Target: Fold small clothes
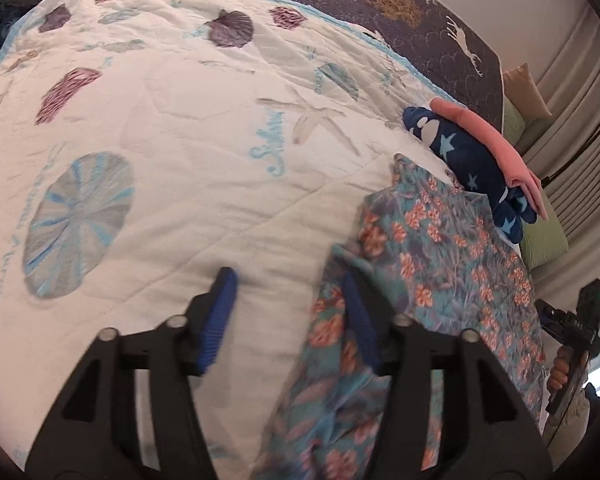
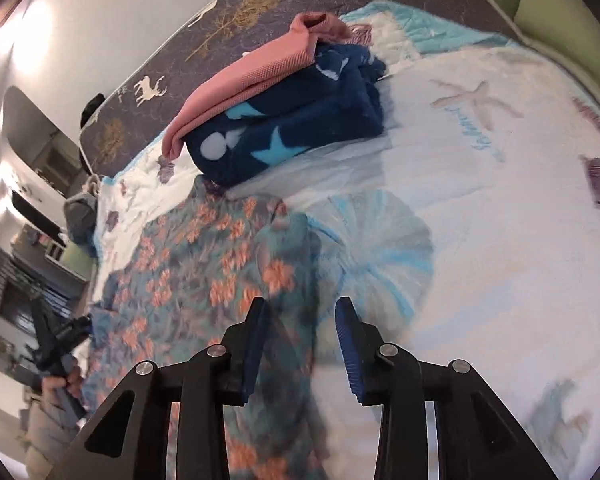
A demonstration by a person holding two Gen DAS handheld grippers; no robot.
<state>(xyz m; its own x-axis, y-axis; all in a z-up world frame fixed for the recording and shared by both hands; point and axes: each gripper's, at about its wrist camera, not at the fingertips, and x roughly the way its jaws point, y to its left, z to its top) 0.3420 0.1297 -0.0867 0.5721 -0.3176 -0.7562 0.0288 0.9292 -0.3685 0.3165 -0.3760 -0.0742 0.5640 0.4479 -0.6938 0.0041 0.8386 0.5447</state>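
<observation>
Two folded garments (image 2: 284,120), one floral garment (image 1: 440,248); both grippers' fingers (image 1: 220,300) parted, empty.

Floral garment (image 1: 440,248) lies spread on the quilt (image 1: 160,140), teal cloth scattered with orange flowers, rumpled along its edges, one edge lifted in a fold near the middle of the bed. Beyond it sits a small stack, touching its far end: a navy fleece piece (image 2: 292,128) with pale blue stars and white shapes, folded into a thick bundle. A pink garment (image 2: 244,80) lies folded flat on top of it, overhanging one side.
</observation>
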